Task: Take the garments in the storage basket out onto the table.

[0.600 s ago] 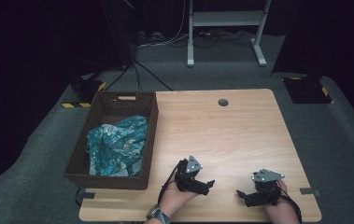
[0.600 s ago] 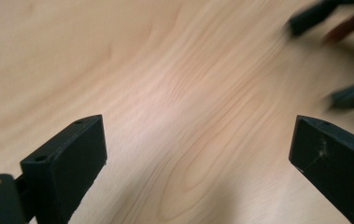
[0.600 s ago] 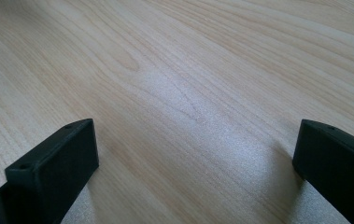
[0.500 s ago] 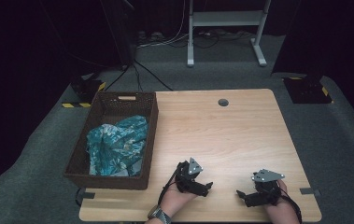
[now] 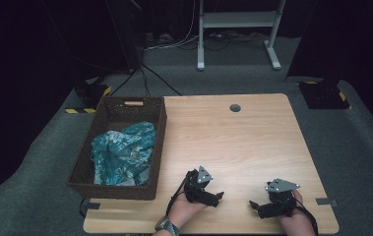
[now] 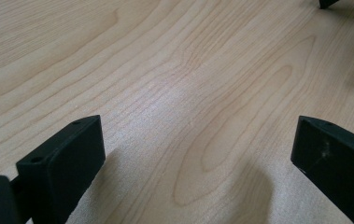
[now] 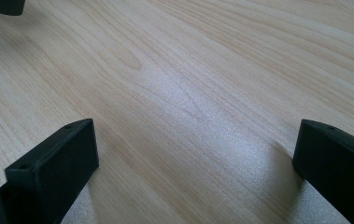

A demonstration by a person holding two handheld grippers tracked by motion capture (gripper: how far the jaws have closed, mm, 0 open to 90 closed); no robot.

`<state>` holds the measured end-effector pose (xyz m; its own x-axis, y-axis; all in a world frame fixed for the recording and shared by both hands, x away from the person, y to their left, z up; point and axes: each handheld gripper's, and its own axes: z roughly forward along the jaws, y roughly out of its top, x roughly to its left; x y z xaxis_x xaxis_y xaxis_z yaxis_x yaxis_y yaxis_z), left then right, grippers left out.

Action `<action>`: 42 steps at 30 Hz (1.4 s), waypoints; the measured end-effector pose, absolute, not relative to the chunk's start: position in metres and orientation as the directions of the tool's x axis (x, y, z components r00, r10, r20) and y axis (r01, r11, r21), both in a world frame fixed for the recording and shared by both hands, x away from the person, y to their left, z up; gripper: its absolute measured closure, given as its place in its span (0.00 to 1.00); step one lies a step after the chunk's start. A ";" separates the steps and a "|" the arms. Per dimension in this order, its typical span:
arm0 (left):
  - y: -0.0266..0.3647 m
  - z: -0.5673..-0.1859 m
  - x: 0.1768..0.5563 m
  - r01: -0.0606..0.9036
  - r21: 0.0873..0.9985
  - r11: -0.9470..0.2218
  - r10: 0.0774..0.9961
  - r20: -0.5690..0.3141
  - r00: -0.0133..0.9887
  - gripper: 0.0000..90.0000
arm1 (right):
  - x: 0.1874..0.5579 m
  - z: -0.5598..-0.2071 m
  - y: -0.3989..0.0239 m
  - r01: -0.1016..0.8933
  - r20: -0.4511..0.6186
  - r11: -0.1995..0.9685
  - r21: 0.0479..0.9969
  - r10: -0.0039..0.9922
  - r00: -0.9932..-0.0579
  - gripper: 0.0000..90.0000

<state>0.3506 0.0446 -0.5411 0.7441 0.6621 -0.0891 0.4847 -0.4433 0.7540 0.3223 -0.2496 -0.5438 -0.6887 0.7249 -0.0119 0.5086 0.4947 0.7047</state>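
Both grippers low over the tabletop [image 5: 243,142] near its front edge. Left gripper [image 5: 217,196] sits left of the middle of that edge, jaws wide, bare wood between them. Right gripper [image 5: 254,206] is toward the front right corner, jaws likewise wide and holding nothing. The two point toward each other, a short gap of wood between their tips. Brown woven basket [image 5: 85,167] stands along the left edge, well apart from both grippers. Teal patterned cloth [image 5: 122,155] lies crumpled inside the basket, toward its front end.
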 end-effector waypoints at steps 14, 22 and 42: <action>0.066 -0.515 0.345 0.415 0.842 -0.346 0.660 -0.095 0.745 0.00 | 0.322 -0.544 -0.250 0.509 -0.012 0.495 0.705 0.725 -0.688 0.00; 0.075 -0.486 0.333 0.316 0.895 -0.314 0.659 -0.034 0.751 0.00 | 0.322 -0.544 -0.250 0.509 -0.012 0.495 0.705 0.725 -0.689 0.00; 0.094 -0.408 0.291 0.119 0.973 -0.199 0.627 0.033 0.778 0.00 | 0.322 -0.544 -0.249 0.509 -0.012 0.494 0.705 0.726 -0.688 0.00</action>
<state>0.2910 0.0941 -0.4079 0.7782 0.6271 0.0332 0.1192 -0.1995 0.9726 0.3221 -0.2493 -0.5438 -0.6881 0.7255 -0.0120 0.5089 0.4943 0.7048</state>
